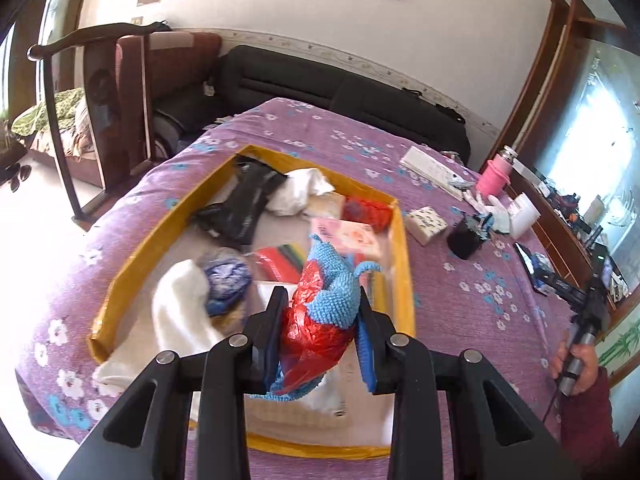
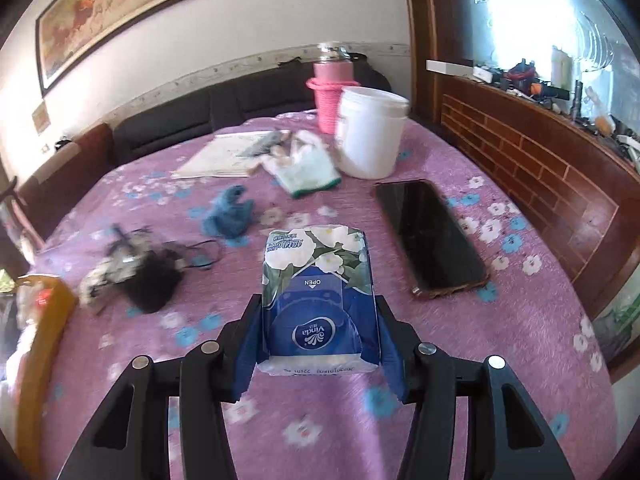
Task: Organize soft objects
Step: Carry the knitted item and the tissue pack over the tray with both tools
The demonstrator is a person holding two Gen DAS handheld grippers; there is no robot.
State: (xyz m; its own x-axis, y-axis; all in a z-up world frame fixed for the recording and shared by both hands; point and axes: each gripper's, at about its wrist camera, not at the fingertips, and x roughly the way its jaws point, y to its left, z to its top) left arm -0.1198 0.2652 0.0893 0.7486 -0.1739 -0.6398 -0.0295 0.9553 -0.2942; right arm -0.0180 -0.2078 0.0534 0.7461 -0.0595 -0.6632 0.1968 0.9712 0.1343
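In the left wrist view my left gripper (image 1: 322,300) is shut on a blue knitted cloth (image 1: 334,280) bundled with a red plastic bag (image 1: 310,332), held above the yellow-rimmed box (image 1: 404,264). The box holds a white cloth (image 1: 176,312), a blue-white bundle (image 1: 226,280), a black bag (image 1: 248,204) and packets. In the right wrist view my right gripper (image 2: 318,308) is shut on a Vinda tissue pack (image 2: 318,284), just above the purple flowered cover (image 2: 400,420). A blue cloth (image 2: 230,214) and a white glove (image 2: 310,170) lie further back.
On the cover lie a black phone (image 2: 430,236), a white bucket (image 2: 370,132), a pink bottle (image 2: 330,92), papers (image 2: 224,156) and a black tangle with cables (image 2: 140,274). The box's corner (image 2: 44,320) is at the left. A wooden cabinet (image 2: 540,168) stands on the right.
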